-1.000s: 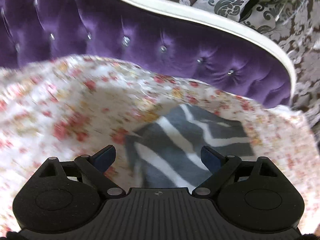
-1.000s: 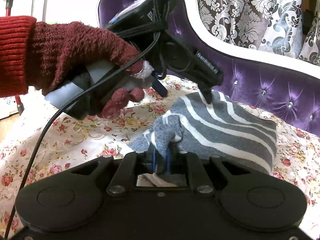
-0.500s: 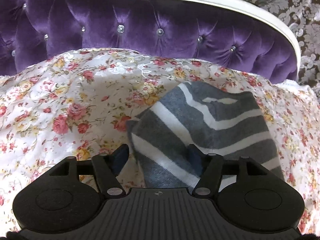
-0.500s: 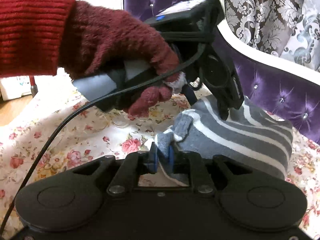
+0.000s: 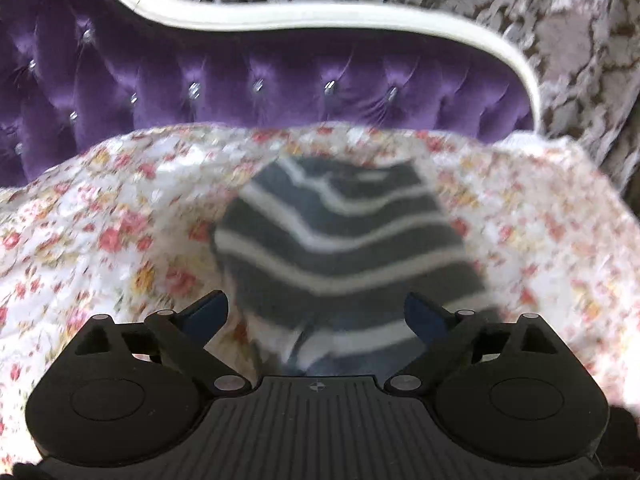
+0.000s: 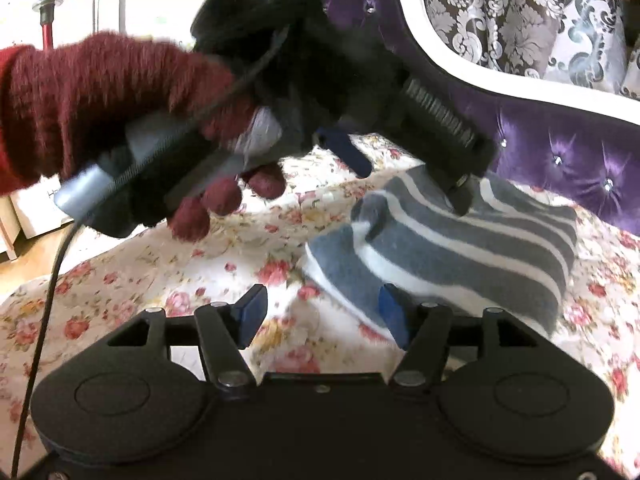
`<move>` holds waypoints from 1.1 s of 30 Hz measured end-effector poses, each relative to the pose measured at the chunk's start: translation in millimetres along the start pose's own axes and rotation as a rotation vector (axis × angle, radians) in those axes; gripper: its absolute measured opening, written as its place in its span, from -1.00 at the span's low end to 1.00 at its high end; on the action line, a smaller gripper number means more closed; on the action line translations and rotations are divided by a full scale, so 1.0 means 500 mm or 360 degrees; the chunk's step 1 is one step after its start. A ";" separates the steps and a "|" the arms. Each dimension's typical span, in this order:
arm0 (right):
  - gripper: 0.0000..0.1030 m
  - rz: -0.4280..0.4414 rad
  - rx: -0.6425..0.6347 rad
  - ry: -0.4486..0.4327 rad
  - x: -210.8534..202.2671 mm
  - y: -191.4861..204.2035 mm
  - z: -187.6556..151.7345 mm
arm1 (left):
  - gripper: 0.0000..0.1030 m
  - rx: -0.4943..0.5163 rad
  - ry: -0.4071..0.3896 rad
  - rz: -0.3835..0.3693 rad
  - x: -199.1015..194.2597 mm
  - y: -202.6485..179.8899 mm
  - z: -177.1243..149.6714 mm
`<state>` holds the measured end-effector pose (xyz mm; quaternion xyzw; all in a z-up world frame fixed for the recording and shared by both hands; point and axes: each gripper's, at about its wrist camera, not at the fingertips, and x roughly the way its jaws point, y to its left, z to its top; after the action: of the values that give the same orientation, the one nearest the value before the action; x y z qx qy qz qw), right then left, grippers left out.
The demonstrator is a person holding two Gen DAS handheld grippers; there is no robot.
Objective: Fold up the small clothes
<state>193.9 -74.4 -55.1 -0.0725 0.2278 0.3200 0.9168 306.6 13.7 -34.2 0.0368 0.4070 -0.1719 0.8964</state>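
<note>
A small grey garment with white stripes (image 5: 348,248) lies folded on a floral sheet (image 5: 100,216). My left gripper (image 5: 316,312) hovers over its near edge. Its jaws are opening wide and the pads touch no cloth. In the right wrist view the same garment (image 6: 460,252) lies ahead to the right. My right gripper (image 6: 322,310) is low in front of it with its jaws opening. The garment's loose corner rests by the right pad, not pinched. A hand in a red knit glove (image 6: 100,100) holds the left gripper (image 6: 404,176) above the garment's far side.
A purple tufted backrest (image 5: 280,80) with a white curved frame (image 5: 320,20) rises behind the sheet. Patterned grey curtains (image 6: 520,12) hang beyond it. A black cable (image 6: 44,300) trails from the gloved hand down the left side.
My right gripper has let go of the garment's corner and its jaws have spread. The left gripper narrowed over the cloth, then spread again and shifted sideways; the garment now lies flatter.
</note>
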 end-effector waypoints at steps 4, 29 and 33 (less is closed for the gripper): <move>0.30 -0.0010 0.0103 0.0038 -0.034 -0.037 -0.011 | 0.94 -0.0196 0.0082 -0.0015 0.036 0.052 -0.034; 0.56 0.0293 0.1358 -0.0111 0.091 -0.418 -0.036 | 0.98 -0.0697 0.0091 -0.0513 0.039 0.082 -0.057; 0.55 0.0323 0.1382 -0.0135 0.096 -0.421 -0.034 | 0.97 -0.0823 0.0097 -0.0606 0.056 0.091 -0.050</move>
<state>351.2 -217.5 -95.3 0.3550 0.3093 0.2858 0.8347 321.2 53.8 -75.1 -0.2638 0.4634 -0.2262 0.8152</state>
